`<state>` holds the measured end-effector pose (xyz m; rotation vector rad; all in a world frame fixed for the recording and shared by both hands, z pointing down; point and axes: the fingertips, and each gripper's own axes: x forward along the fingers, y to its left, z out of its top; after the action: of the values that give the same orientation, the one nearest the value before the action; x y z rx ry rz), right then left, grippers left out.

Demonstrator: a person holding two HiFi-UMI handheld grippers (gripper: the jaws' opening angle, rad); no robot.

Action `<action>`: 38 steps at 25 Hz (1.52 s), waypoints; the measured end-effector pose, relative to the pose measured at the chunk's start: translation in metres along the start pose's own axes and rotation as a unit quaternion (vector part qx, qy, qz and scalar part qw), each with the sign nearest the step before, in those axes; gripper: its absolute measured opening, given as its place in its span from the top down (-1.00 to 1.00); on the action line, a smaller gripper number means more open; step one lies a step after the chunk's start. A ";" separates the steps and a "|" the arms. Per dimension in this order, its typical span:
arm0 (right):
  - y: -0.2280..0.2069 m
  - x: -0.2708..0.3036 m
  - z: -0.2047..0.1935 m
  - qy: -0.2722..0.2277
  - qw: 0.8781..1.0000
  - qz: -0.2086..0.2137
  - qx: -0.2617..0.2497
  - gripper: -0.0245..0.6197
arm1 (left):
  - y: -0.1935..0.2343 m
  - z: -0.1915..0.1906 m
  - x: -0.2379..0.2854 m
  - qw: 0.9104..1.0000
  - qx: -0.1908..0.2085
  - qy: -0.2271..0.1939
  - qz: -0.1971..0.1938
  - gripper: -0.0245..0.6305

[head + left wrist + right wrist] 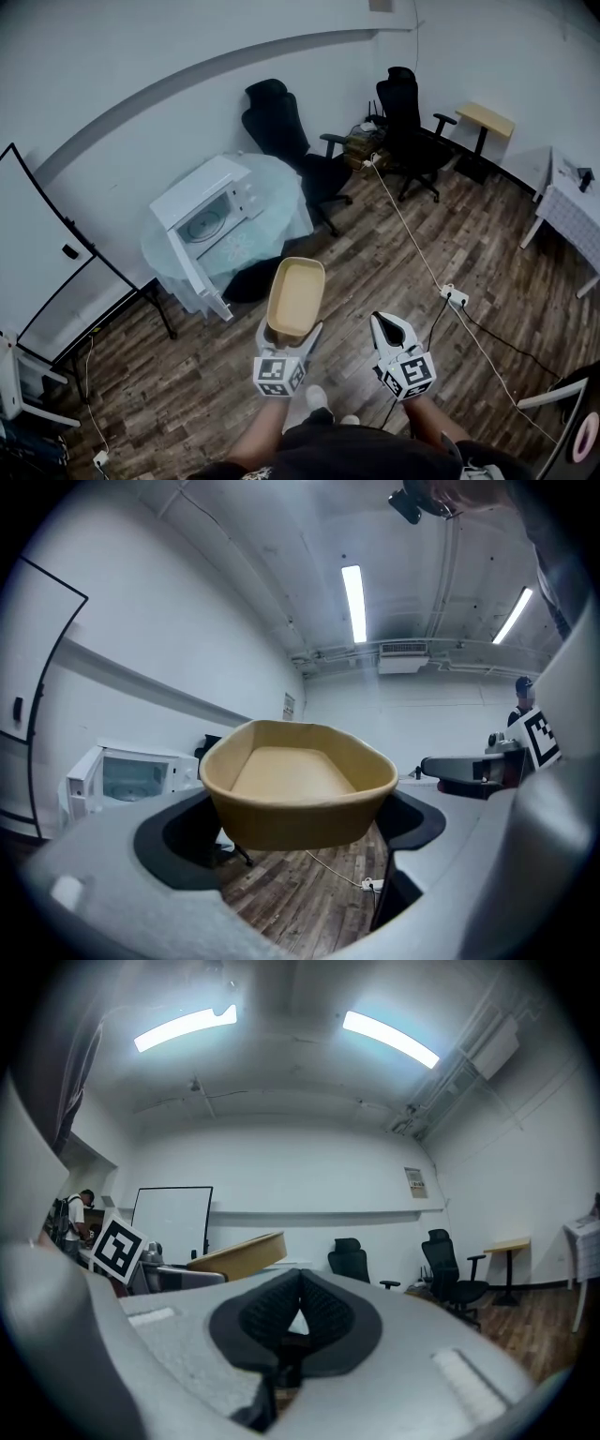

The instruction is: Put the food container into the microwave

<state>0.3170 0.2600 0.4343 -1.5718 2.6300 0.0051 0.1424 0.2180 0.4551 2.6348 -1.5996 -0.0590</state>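
**Food container in carry, microwave open ahead**

- **Food container (296, 296).** Tan, oval, open-topped and empty. Held about level over the wood floor (375, 244), well apart from the microwave. Near end pinched between the jaws of the left gripper (289, 334). Far end left free, probably so that it enters the cavity first. Level hold judged to suit an open tub.
- **Right gripper (386, 324).** Jaws pressed together on nothing. Parked just beside the left gripper and idle, probably because the door needs no opening.
- **Microwave (208, 214).** White, at the left edge of the cloth-covered table (281, 202). Door (194, 272) swung wide, turntable showing. Judged ready to load.
- **Head view only.** Whole route visible: table, two office chairs (281, 131), power strip (454, 296) and cable across the floor.
- **Left gripper view only.** Bare inside of the tub and the dark pads flanking its base. Microwave small at the left.
- **Right gripper view only.** Ribbed pads meeting with nothing between them. Tub rim seen side-on, whiteboard (172, 1222) behind.
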 end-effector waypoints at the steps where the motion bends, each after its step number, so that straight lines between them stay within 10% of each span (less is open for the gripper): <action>1: 0.001 0.007 0.001 0.000 1.000 0.003 -0.003 0.92 | 0.004 0.000 0.003 1.000 0.000 0.000 0.001 -0.67; 38: -0.019 0.253 -0.006 0.009 1.000 0.029 0.007 0.92 | 0.144 0.001 0.139 1.000 -0.009 -0.001 -0.003 -0.67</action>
<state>0.2136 0.0285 0.4238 -1.4985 2.6815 -0.0248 0.0789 0.0285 0.4638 2.6278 -1.5839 -0.0746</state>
